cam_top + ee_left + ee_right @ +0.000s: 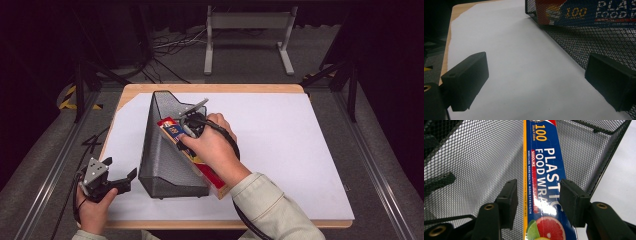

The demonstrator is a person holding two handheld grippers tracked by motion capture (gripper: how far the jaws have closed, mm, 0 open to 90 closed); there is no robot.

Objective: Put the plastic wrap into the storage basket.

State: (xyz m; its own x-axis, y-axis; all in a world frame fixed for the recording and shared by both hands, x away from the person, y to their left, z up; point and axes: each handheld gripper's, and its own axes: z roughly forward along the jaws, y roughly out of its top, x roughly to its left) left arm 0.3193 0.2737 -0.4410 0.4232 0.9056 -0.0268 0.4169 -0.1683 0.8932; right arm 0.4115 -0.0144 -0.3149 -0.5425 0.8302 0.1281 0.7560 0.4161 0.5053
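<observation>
Right claw, jaws spread, is straddling the long blue plastic food wrap box leaning inside the black wire-mesh file holder. Left claw, spread, is idling beside the mesh on the white-papered counter. Risk, judged: an off-centre pinch could twist the box and tip the holder.

The high view is evenly lit from above: the white sheet on the worktop reads bright, the surroundings fall to near black. The mesh holder casts only a soft, short shadow. The left gripper view is dim and bluish, its near jaws blurred. In the right gripper view the box beyond the hand-held gripper's jaws is sharp, with slight glare.
</observation>
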